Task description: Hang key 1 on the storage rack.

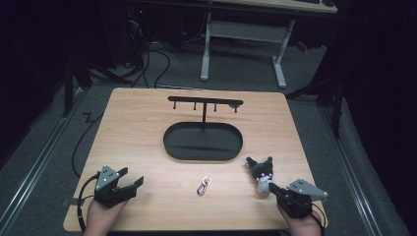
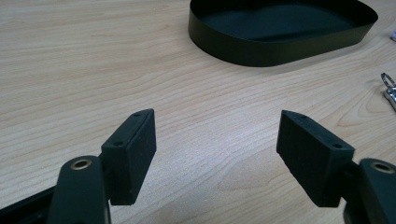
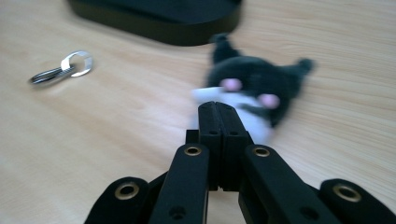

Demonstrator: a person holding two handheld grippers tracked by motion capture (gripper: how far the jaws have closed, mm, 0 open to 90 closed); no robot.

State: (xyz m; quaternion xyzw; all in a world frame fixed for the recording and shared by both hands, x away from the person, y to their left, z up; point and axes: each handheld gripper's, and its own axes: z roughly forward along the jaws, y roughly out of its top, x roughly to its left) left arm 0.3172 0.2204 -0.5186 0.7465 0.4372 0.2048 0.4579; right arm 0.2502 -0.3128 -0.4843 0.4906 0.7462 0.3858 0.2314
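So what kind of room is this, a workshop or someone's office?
Most likely a lab or test room set up for recording. A lone wooden table stands on grey carpet, cables trail over the floor behind it, a white-legged desk stands beyond, and the surroundings are kept dark.

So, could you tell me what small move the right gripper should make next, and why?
Probably open the right gripper: its jaws are pressed shut right at the plush toy, apparently without gripping it, so they must part before closing around it.
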